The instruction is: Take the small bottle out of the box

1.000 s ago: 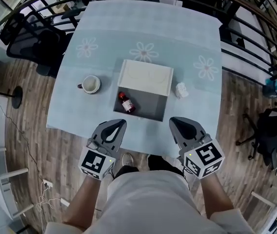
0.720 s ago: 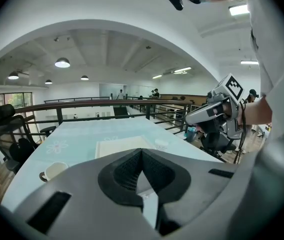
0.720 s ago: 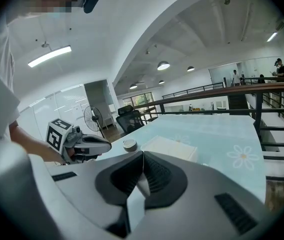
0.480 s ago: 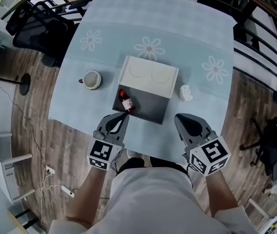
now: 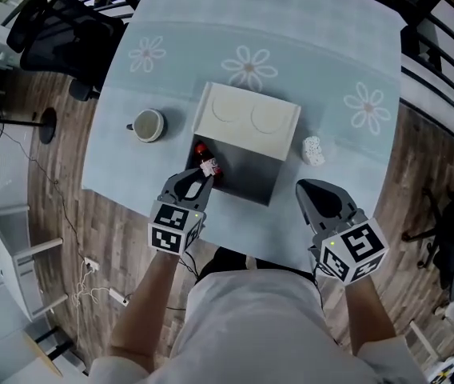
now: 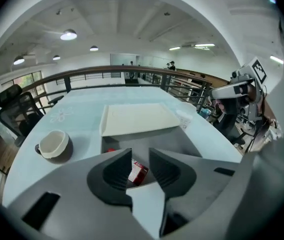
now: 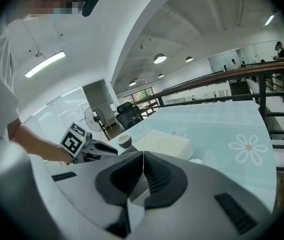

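Grabbing: left gripper [image 5: 199, 181] is opening its jaws a little at the box edge, nothing in them yet. I'd open wider, go down around the bottle, squeeze softly, then lift straight up.
Right gripper [image 5: 320, 194]: jaws together, empty.
Bottle [image 5: 207, 163]: lying in the box's left corner.
Box [image 5: 247, 174]: open, white lid behind.
Table [image 5: 291, 38]: blue flower cloth, cup [image 5: 147, 124] at left.
Room: wood floor [image 5: 419, 182], chair [image 5: 59, 30].

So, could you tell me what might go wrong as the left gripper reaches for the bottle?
The small bottle lies by the left wall of the box, which a jaw may catch. The left gripper, jaws opening but narrow, might push the bottle away.
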`<action>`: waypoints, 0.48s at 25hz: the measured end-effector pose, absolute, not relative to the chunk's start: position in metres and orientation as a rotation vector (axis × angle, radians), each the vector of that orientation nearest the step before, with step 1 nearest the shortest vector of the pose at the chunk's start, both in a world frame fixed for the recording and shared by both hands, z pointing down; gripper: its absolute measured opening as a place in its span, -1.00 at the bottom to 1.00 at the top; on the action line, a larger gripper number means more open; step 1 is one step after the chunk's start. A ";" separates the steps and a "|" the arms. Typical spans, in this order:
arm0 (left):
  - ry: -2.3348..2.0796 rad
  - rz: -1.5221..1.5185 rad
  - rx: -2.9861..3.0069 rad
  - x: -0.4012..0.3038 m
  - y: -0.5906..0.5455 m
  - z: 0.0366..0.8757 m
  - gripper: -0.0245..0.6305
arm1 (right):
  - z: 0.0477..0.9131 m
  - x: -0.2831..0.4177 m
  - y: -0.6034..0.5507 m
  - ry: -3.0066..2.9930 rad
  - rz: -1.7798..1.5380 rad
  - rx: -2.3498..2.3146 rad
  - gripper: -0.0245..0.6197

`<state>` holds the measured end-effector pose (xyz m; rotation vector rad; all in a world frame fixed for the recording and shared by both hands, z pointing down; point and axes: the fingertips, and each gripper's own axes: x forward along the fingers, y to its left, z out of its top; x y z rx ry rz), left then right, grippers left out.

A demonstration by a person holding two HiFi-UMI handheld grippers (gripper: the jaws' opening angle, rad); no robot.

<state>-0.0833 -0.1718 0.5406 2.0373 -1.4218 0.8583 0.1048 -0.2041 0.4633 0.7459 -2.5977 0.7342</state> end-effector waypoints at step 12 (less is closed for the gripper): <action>-1.266 0.940 1.696 -0.091 -0.184 0.605 -0.09 | 0.493 0.098 -0.222 -2.607 0.845 0.685 -0.85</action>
